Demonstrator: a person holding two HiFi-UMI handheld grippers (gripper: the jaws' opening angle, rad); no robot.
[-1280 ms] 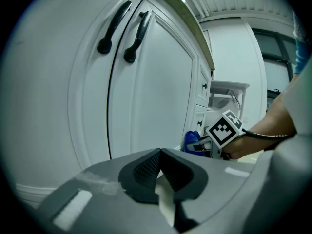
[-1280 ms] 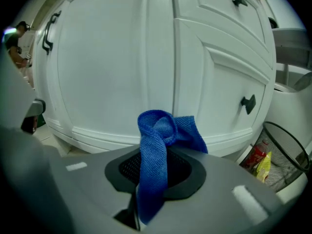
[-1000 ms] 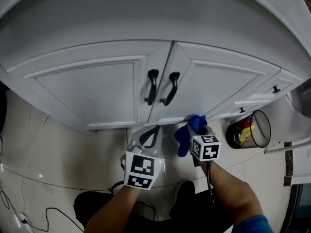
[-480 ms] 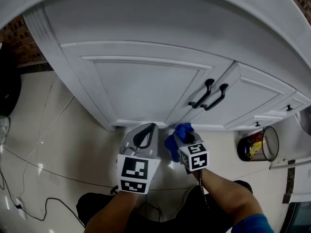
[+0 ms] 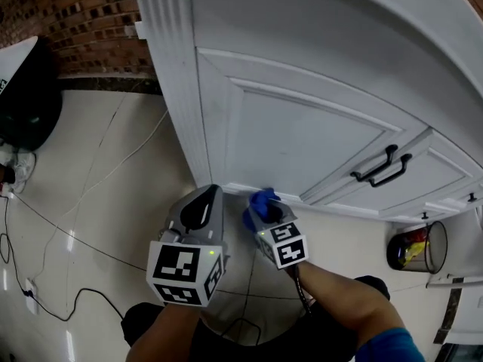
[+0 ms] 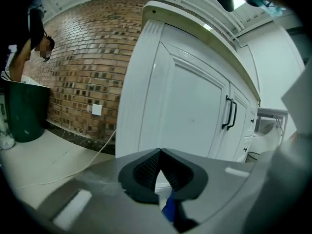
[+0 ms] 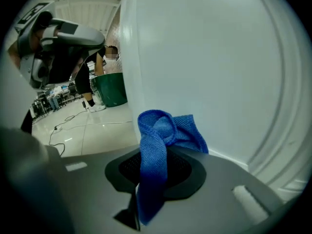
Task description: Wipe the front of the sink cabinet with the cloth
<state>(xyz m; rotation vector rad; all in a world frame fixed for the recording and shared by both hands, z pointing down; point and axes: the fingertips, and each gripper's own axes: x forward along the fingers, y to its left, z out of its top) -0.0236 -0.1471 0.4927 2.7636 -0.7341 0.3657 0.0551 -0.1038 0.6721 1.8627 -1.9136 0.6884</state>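
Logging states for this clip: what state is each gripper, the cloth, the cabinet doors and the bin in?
left gripper: shut, empty
right gripper: shut on the cloth
cloth: bunched, clamped, by the cabinet's bottom edge
cabinet doors: closed
bin: standing, contents inside

A brick wall (image 5: pixel 83 29) backs the pale tiled floor (image 5: pixel 90 172), with a white socket plate (image 6: pixel 97 110) low on it. A dark green bin (image 6: pixel 24 112) stands by the wall — a person (image 6: pixel 30 43) beside it. Thin cables (image 5: pixel 53 236) trail across the floor. Near the floor's right edge stands a wire basket (image 5: pixel 419 249), perhaps holding wrappers.
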